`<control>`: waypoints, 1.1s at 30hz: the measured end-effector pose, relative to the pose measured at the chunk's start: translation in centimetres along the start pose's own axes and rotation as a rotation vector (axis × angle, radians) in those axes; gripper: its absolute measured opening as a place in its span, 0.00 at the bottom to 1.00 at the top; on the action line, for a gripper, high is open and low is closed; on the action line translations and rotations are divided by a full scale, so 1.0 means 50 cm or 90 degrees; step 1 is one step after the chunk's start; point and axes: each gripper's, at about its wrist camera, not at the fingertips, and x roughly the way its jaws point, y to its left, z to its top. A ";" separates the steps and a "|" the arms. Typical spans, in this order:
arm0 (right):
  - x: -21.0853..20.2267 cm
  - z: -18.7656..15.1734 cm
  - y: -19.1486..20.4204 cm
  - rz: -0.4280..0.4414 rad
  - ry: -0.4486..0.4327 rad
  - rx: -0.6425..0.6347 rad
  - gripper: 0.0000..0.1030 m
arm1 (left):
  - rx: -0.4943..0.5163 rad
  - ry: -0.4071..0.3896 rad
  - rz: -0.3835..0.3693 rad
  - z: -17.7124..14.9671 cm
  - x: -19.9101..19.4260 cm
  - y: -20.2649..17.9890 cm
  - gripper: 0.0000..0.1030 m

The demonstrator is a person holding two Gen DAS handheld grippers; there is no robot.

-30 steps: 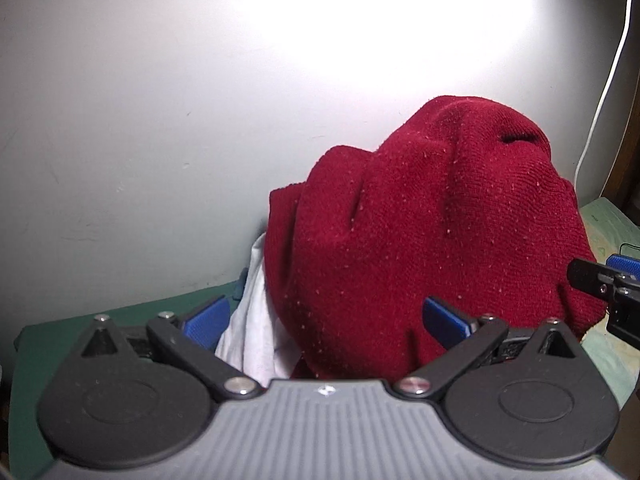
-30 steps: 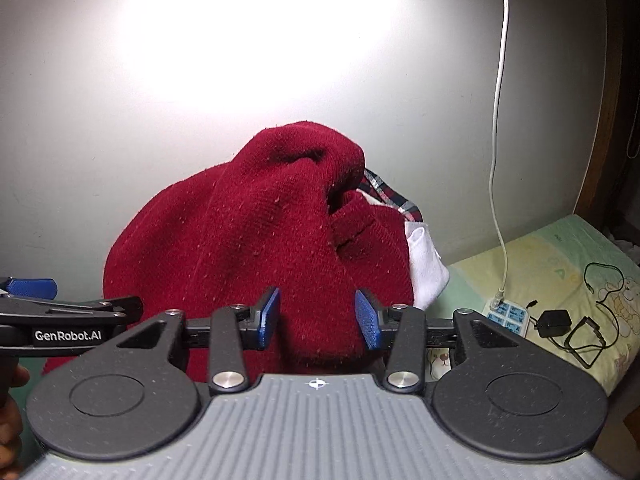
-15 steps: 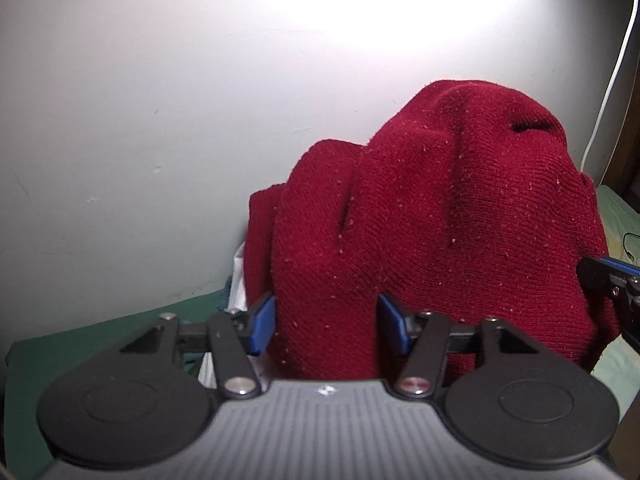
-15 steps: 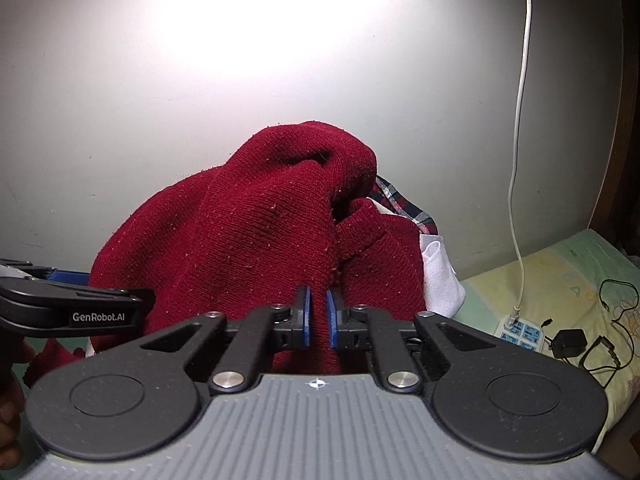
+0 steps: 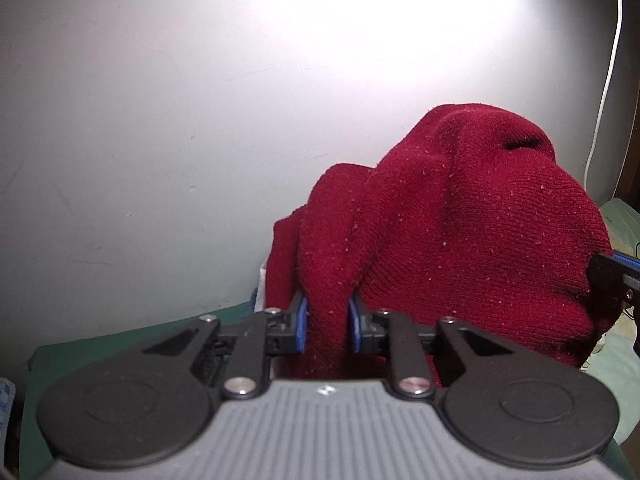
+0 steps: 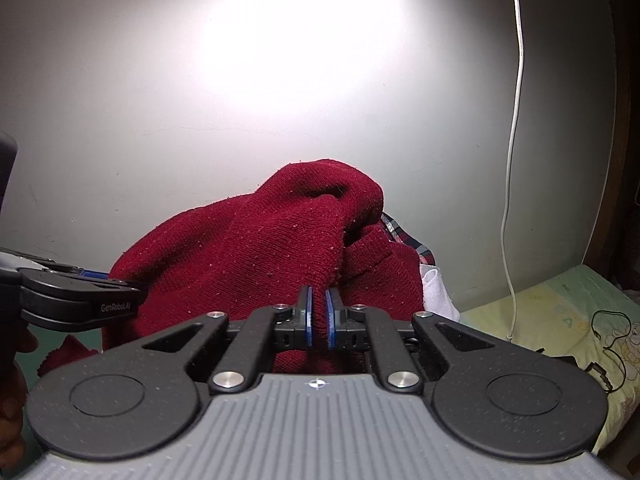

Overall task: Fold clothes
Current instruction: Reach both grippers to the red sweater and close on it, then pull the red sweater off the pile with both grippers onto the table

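Observation:
A dark red knitted sweater (image 5: 460, 232) lies heaped on a pile of clothes against a pale wall. My left gripper (image 5: 327, 322) has a thick fold of it between its blue pads, and the jaws are closing on that fold. In the right wrist view the same red sweater (image 6: 256, 264) fills the middle, and my right gripper (image 6: 317, 312) is shut on a thin fold of its knit. The right gripper's tip (image 5: 616, 276) shows at the right edge of the left wrist view. The left gripper (image 6: 80, 300) reaches in from the left of the right wrist view.
A plaid garment (image 6: 404, 232) and a white cloth (image 6: 438, 292) lie under the sweater. The bed has a green sheet (image 5: 120, 344) and a pale patterned cover (image 6: 560, 312). A white cable (image 6: 516, 160) hangs down the wall. A charger with black cords (image 6: 608, 344) lies at the right.
Both grippers went from open to clamped on folds of the red sweater, the right one first. The sweater's heap now sits lower and farther right in the left wrist view.

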 end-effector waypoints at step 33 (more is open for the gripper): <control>-0.114 -0.084 0.006 0.014 0.003 -0.049 0.05 | 0.047 -0.011 -0.093 0.037 0.087 0.053 0.80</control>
